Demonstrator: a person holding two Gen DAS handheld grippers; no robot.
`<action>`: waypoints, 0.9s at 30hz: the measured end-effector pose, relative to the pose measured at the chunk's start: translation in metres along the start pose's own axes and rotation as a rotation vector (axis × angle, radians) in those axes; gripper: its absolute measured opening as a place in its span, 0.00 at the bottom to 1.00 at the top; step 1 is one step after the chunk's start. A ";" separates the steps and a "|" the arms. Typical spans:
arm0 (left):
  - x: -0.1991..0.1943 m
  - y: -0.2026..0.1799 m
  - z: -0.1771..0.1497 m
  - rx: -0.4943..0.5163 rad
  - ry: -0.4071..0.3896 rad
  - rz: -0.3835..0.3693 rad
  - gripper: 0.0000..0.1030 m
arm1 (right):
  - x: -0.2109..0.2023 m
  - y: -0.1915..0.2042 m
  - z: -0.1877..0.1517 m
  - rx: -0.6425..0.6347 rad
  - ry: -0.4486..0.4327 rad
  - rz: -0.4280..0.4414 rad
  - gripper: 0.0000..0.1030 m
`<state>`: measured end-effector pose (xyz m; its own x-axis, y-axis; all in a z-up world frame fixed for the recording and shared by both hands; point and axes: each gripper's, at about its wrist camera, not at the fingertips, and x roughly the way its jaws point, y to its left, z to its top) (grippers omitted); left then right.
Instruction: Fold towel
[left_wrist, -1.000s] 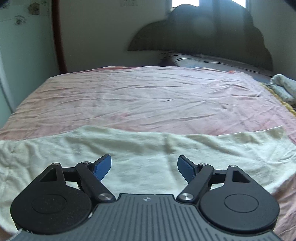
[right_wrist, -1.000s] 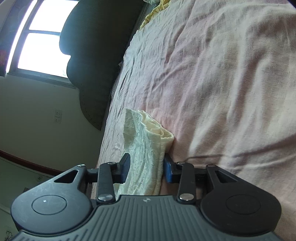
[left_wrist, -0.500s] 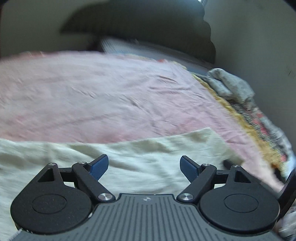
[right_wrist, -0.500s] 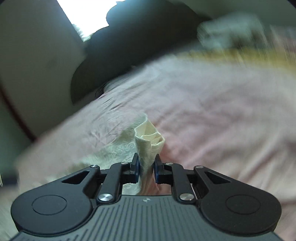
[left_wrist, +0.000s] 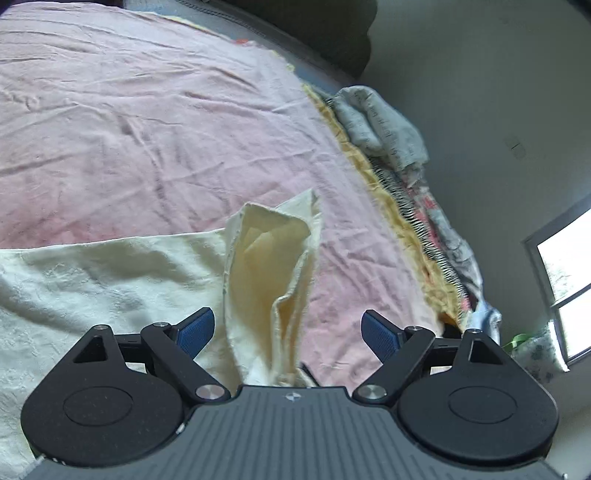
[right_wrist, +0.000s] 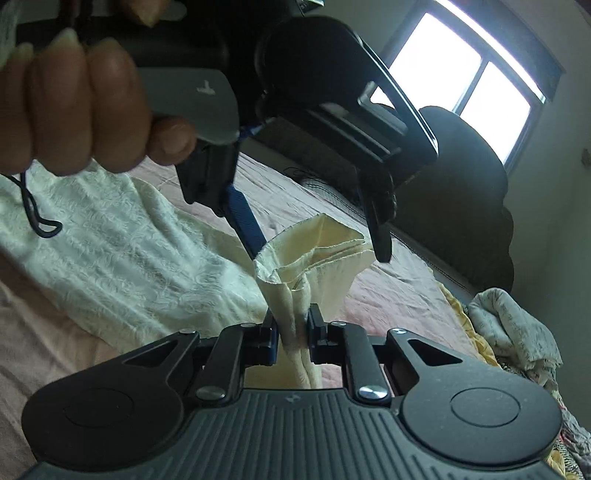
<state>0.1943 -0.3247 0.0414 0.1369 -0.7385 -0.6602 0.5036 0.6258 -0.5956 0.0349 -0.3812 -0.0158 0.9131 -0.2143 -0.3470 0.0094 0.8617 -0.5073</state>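
right gripper (right_wrist: 290, 332): jaws clamped on bunched corner of towel (right_wrist: 122, 251), lifted off pink bed (left_wrist: 129, 122) | left gripper (left_wrist: 287, 328): jaws apart around that raised corner, pads not touching | rest of towel flat at near left

bed (left_wrist: 129, 122) | pink sheet | towel (left_wrist: 92, 280) on it, crumpled cloth (left_wrist: 384, 122) at edge

The bed (left_wrist: 147, 122) is viewed downward at close range from the left tool (left_wrist: 288, 330). From the right tool (right_wrist: 291, 332), the headboard (right_wrist: 461, 192) is faced. The towel's (left_wrist: 266, 258) raised corner is shared by both views.
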 end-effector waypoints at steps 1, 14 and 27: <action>0.004 0.002 0.001 -0.002 0.006 0.047 0.84 | -0.003 0.000 -0.001 -0.010 -0.013 0.000 0.14; -0.043 0.027 -0.011 0.019 -0.071 0.089 0.10 | -0.046 0.010 0.000 0.039 -0.111 0.032 0.71; -0.178 0.184 -0.050 -0.186 -0.091 0.350 0.09 | -0.045 -0.031 0.021 0.448 -0.011 0.293 0.74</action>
<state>0.2202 -0.0658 0.0266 0.3514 -0.4867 -0.7998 0.2513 0.8719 -0.4202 0.0024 -0.3892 0.0322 0.9076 0.0679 -0.4143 -0.0761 0.9971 -0.0032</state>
